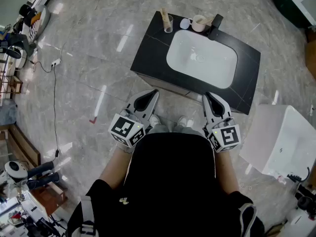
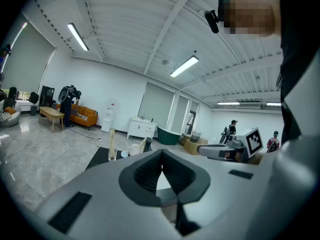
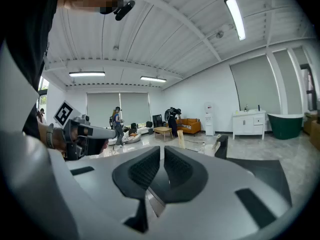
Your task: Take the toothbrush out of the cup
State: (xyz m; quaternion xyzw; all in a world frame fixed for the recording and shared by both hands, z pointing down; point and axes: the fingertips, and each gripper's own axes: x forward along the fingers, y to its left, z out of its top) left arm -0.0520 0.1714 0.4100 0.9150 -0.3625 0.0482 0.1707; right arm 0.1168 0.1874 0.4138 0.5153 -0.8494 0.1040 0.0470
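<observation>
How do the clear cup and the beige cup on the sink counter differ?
The clear cup is see-through and slim, at the counter's back left corner; the beige cup is opaque and wider, behind the basin. The clear cup's wooden handle stands nearly upright; the beige cup's leans sideways. Both cups stand upright, untouched.
</observation>
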